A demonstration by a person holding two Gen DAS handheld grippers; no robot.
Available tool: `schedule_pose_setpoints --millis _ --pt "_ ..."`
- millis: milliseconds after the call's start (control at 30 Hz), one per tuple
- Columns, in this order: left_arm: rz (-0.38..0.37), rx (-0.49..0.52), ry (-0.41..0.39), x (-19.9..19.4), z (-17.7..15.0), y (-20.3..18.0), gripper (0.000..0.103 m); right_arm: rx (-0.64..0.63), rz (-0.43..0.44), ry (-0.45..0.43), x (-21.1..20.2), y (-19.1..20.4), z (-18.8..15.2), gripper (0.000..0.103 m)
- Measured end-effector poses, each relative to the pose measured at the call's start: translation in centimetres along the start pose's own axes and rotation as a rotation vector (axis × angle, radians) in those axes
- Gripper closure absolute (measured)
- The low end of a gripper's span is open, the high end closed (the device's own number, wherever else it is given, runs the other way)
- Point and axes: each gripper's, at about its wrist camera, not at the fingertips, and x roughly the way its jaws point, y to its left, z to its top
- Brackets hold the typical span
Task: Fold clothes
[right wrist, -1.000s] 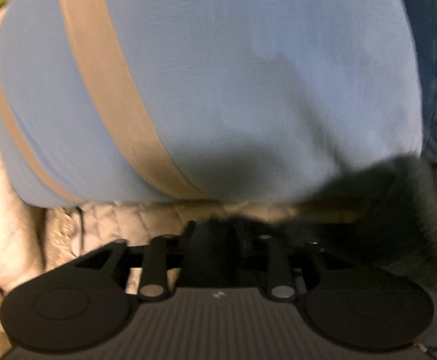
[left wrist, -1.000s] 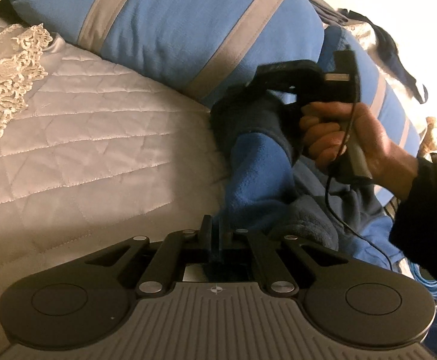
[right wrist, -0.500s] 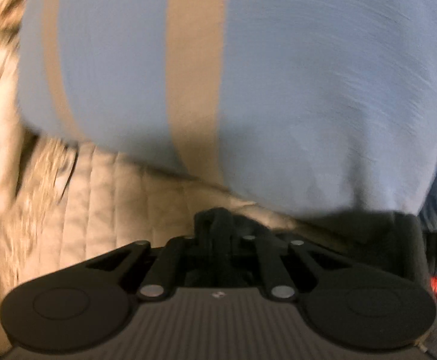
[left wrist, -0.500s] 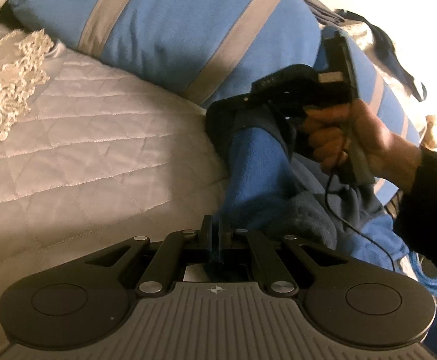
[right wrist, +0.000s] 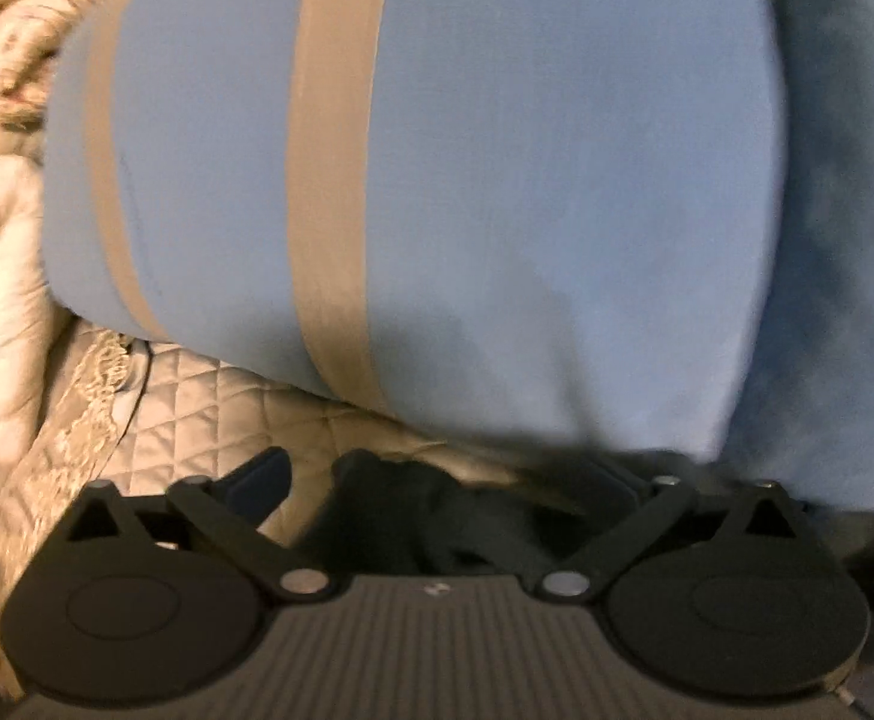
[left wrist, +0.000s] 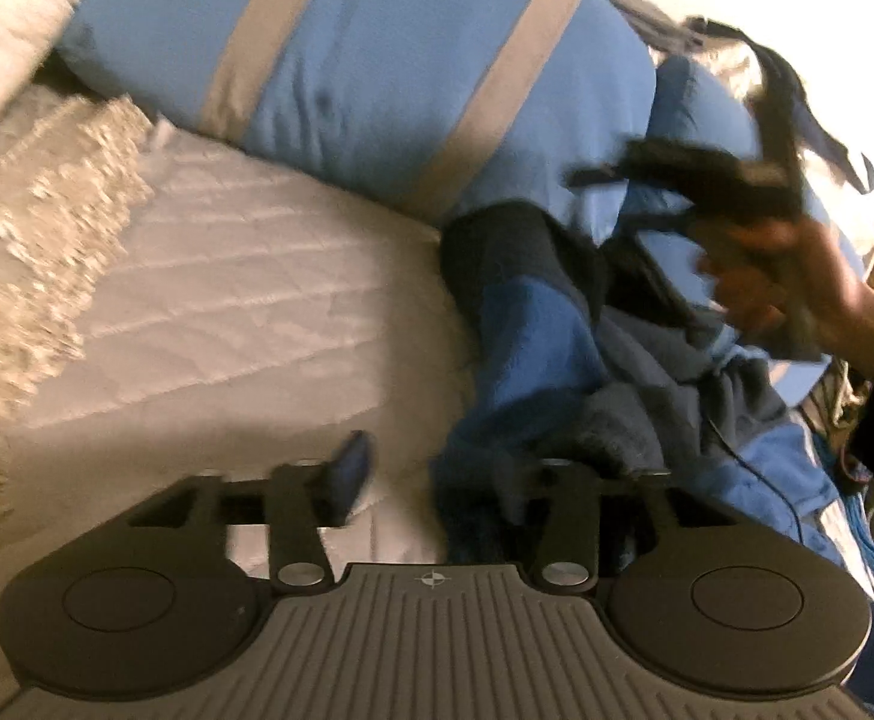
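Blue fleece garment [left wrist: 532, 354], with a dark navy cuff, lies on the quilted cream bed cover [left wrist: 245, 312], pressed against the light-blue pillow with tan stripes [left wrist: 377, 72] toward the far edge of the bed. A lace-trimmed cream cloth [left wrist: 35, 222] lies along the left side of the bed cover.

Left gripper [left wrist: 431, 468]: the fingers have just been opening. One second ago they were closed on the near fold of the garment; they now stand apart. The left finger [left wrist: 350, 471] sits over bare bed cover, and the garment's near edge reaches into the gap by the right finger, with no pinch visible.

Right gripper [right wrist: 437, 474]: the fingers have also just been opening, from fully closed half a second ago to spread wide. Dark fleece lies loose between them, released rather than clamped.

In the left wrist view, the right hand [left wrist: 796, 282] and its tool are blurred and now sit higher above the garment than before, clear of the cuff.
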Motion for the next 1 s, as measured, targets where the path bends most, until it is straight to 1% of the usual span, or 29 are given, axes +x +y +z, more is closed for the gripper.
schedule_pose_setpoints --millis 67,133,167,300,400,567,667,767,867,1000 --pt "0.024 -0.004 -0.023 -1.2 0.4 -0.7 0.035 -0.032 -0.028 -0.030 -3.1 -1.1 -0.3 0.000" --pt "0.040 -0.002 -0.044 -2.4 0.8 -1.6 0.027 -0.057 -0.081 -0.067 -6.9 -2.7 -1.4 0.000" --pt "0.044 0.001 -0.054 -3.0 1.0 -2.3 0.025 -0.070 -0.108 -0.086 -8.7 -3.4 -2.0 0.000" --pt "0.059 0.033 -0.084 -4.9 2.0 -4.9 0.024 -0.119 -0.200 -0.153 -16.4 -6.8 -4.6 0.000" --pt "0.040 0.057 -0.114 -6.6 2.7 -7.1 0.023 -0.128 -0.258 -0.188 -22.1 -9.5 -7.1 0.000" --pt "0.046 0.071 -0.149 -8.9 4.3 -9.9 0.023 -0.064 -0.328 -0.244 -31.1 -14.5 -11.2 0.000" --pt "0.079 0.088 -0.167 -10.1 5.5 -11.3 0.023 -0.012 -0.381 -0.267 -35.9 -17.5 -13.1 0.000" --pt "0.090 0.098 -0.155 -11.1 7.1 -12.5 0.023 0.030 -0.431 -0.267 -39.5 -19.7 -14.6 0.000" --pt "0.099 0.117 -0.141 -12.0 8.5 -13.8 0.023 0.080 -0.449 -0.236 -42.1 -21.0 -15.3 0.000" --pt "0.124 0.168 -0.171 -14.2 10.1 -15.7 0.023 0.115 -0.455 -0.240 -45.9 -21.5 -15.8 0.000"
